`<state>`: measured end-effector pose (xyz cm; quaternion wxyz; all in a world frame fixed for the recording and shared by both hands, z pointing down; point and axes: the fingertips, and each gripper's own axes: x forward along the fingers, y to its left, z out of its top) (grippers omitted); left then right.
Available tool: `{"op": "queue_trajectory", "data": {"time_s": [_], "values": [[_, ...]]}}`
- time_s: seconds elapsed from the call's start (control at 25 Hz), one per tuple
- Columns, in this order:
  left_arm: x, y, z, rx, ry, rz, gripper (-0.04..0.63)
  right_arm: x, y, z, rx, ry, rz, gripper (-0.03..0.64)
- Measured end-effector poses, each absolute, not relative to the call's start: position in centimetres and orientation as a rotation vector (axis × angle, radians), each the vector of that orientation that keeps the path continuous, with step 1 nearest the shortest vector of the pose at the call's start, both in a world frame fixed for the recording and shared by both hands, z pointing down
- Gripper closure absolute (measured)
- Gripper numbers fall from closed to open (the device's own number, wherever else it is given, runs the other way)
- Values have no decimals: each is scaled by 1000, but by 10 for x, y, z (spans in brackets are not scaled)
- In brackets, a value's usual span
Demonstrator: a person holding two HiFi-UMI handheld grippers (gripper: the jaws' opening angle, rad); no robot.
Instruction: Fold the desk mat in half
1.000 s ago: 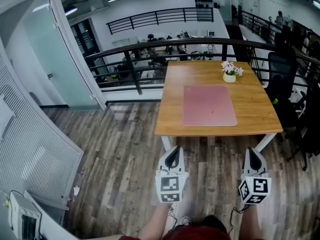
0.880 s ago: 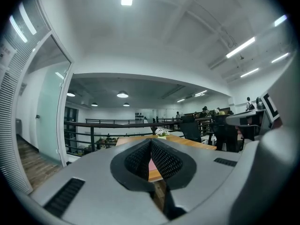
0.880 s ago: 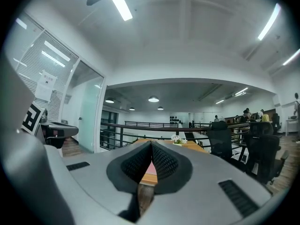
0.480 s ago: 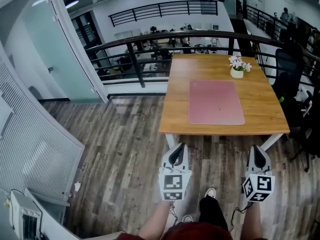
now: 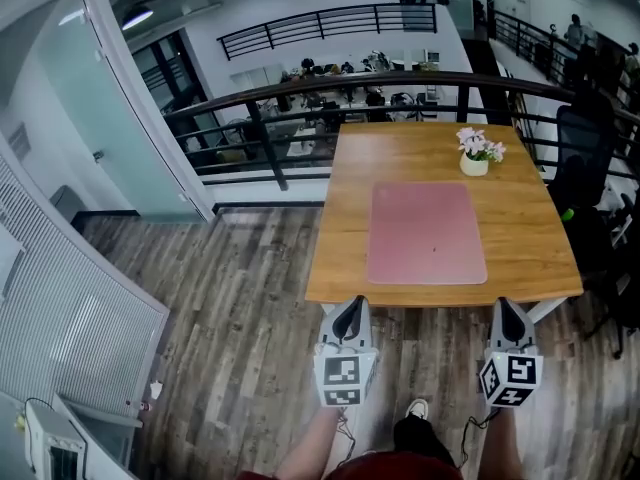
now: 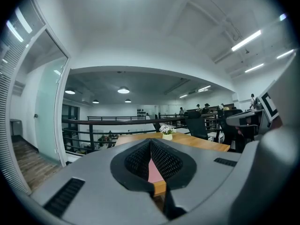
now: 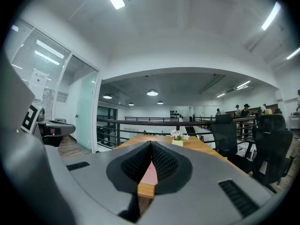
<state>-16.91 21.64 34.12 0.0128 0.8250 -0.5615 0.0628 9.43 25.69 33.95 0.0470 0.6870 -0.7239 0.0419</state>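
On an office mezzanine, seen from above, a frosted glass partition (image 5: 120, 118) lines the left side, with grey wood-plank flooring (image 5: 230, 308) spreading from it toward a black railing (image 5: 300, 93) at the far edge. Right of centre and near the camera, the left gripper (image 5: 347, 313) is held out over the floor just short of the near edge of a wooden table (image 5: 345, 258); its own view shows its jaws pressed together with nothing between them (image 6: 151, 142). The pink desk mat (image 5: 426, 233) lies flat and unfolded on the middle of the table, its near edge close to the table's near edge, well apart from both grippers. Beyond the mat's far right corner stands a small pot of white and pink flowers (image 5: 477, 152). The right gripper (image 5: 506, 313) is held level with the left one, near the table's near right corner, its jaws likewise clenched on nothing (image 7: 151, 144). A black office chair (image 5: 585, 158) stands against the table's right side. One of the person's shoes (image 5: 417, 408) shows on the floor between the two grippers.
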Motion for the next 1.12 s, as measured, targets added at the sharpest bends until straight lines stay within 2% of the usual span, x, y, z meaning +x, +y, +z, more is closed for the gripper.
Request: {"op": "queue_trajectory", "data": {"time_s": [0.6,1.12], "values": [[-65,67,336,2531,-1788,233,575,194,103,338,2064,-2267,169,606],[-42,-2,329,2532,-1855,243,575,216,20,339,2017,-2348,159,606]]}}
